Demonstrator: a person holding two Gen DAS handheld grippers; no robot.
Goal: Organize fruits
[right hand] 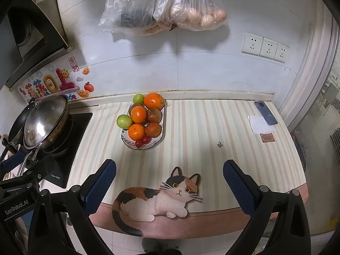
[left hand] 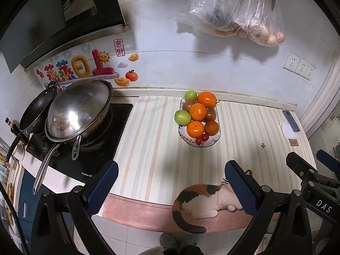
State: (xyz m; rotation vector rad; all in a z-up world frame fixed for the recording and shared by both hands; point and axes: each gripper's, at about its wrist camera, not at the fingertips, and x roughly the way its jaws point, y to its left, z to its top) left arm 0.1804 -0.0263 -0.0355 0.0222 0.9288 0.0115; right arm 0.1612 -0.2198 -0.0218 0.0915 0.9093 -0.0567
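An oval patterned bowl [left hand: 209, 141] stands on the striped counter mat near the back wall, also in the right wrist view [right hand: 156, 142]. It is piled with oranges [left hand: 197, 111] [right hand: 138, 114], green apples [left hand: 182, 116] [right hand: 124, 121], dark brownish fruits [left hand: 211, 127] [right hand: 153, 129] and small red cherry tomatoes [left hand: 201, 139] [right hand: 142, 141]. My left gripper [left hand: 171, 182] is open and empty, at the counter's front edge, well short of the bowl. My right gripper [right hand: 170, 181] is open and empty, above the cat picture [right hand: 161, 199], also short of the bowl.
A stove with a lidded wok [left hand: 79, 110] and a black pan [left hand: 37, 110] is at the left. A phone [right hand: 265, 112] on a white paper and a small brown card [right hand: 267, 137] lie at the right. Plastic bags [right hand: 165, 6] hang on the wall above.
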